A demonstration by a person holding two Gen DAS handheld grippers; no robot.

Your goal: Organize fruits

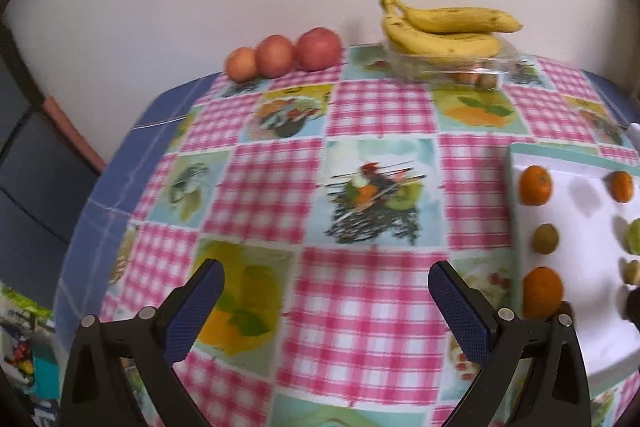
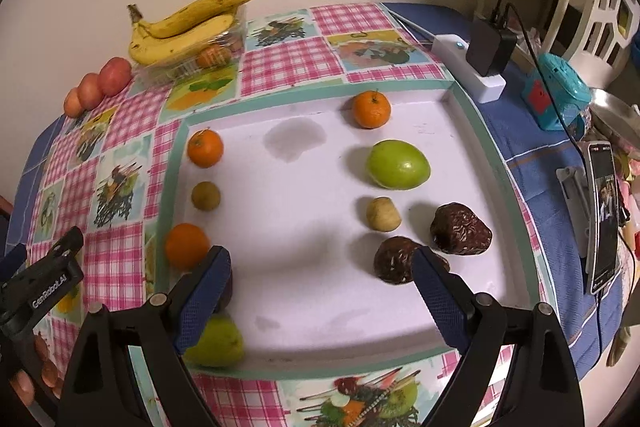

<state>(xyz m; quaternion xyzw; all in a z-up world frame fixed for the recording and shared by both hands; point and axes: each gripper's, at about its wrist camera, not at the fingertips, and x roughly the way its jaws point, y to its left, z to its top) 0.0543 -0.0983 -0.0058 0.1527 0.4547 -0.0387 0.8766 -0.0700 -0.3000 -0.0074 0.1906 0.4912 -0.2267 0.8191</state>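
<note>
The table (image 2: pixel 540 163), under a checked cloth (image 1: pixel 360 115), carries a white tray (image 2: pixel 304 211). The tray holds the sorted fruit: a green apple (image 2: pixel 398 165), two dark wrinkled fruits, one (image 2: pixel 461 228) just beside the other, and three oranges, one (image 2: pixel 371 109) at the far edge. Bananas (image 1: pixel 444 27) rest on a clear box at the back, with three red apples (image 1: pixel 284 54) in a row near them. My left gripper (image 1: pixel 326 301) hovers over bare cloth, jaws apart, empty. My right gripper (image 2: pixel 322 283) hovers over the tray, jaws apart, empty.
</note>
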